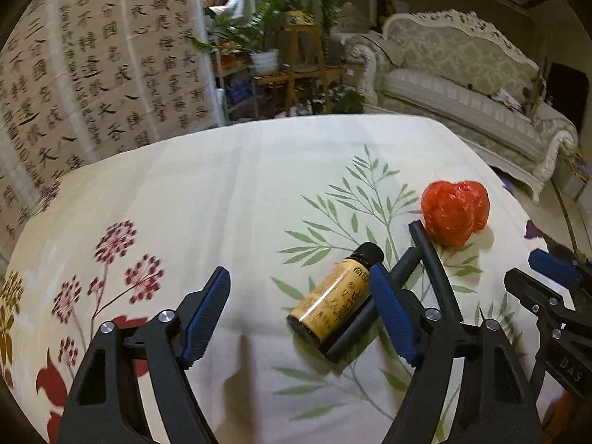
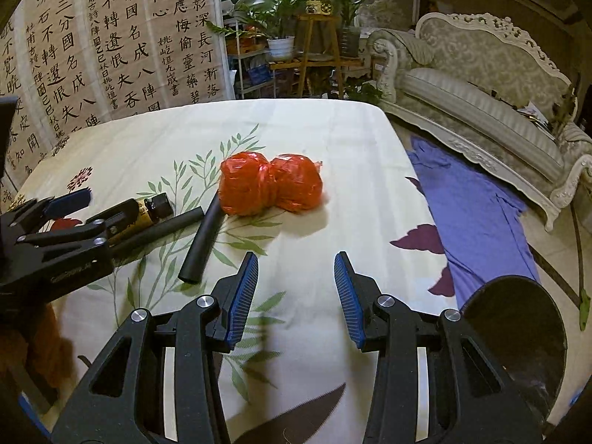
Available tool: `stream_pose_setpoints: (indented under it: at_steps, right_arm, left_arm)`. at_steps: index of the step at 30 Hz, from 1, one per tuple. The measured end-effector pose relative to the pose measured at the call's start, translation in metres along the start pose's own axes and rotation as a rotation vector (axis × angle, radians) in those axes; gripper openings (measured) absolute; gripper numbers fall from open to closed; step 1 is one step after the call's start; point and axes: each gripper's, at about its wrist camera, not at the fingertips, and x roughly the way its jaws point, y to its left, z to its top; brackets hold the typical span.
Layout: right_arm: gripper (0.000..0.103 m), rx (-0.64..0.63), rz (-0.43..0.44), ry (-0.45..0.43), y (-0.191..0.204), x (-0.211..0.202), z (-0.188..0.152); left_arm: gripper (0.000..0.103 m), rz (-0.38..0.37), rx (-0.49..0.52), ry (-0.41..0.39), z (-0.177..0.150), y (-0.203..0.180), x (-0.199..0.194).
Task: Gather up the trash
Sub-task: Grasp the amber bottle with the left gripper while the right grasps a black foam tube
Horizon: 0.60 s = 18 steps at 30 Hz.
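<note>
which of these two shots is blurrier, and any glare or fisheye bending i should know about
Left wrist view: softer, the calligraphy hanging and flower print smeared; a glare streak runs along the amber bottle. Right wrist view: sharper, characters crisp, highlights on the red plastic bundle. Both: dim indoor light, soft shadows, table edge bowed by the fisheye, corners dark.

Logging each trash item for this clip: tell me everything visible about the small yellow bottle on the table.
The yellow bottle is small and cylindrical, with a black cap, a dark base and a glossy golden label bearing dark characters. It lies on its side on the floral tablecloth, cap pointing away. A black tube lies right alongside it. The left gripper straddles it with its fingers apart, one blue pad beside its shoulder; contact is unclear.
</note>
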Motion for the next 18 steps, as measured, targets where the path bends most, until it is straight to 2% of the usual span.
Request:
stream_pose_setpoints:
  at_steps: [1,4,6,9,11,18]
  right_arm:
    - [0.042,-0.001,0.002,0.001,0.001,0.001,0.001]
    - [0.042,-0.004,0.007,0.003,0.004,0.002,0.001]
    - [0.042,-0.008,0.011,0.002,0.007,0.003,0.002]
    - [0.042,-0.018,0.02,0.002,0.011,0.002,0.003]
    - [0.042,-0.029,0.029,0.003,0.016,0.004,0.003]
    - [0.042,-0.068,0.062,0.011,0.037,0.009,0.006]
  left_arm:
    - [0.07,-0.006,0.01,0.008,0.0,0.0,0.002]
    - [0.055,-0.037,0.022,0.042,-0.003,0.0,0.009]
    - [0.041,-0.058,0.015,0.057,-0.004,0.002,0.011]
    - [0.029,-0.066,0.011,0.059,-0.007,0.004,0.01]
    - [0.025,-0.068,0.014,0.058,-0.007,0.003,0.009]
    - [0.025,-0.066,-0.012,0.057,-0.012,0.011,0.003]
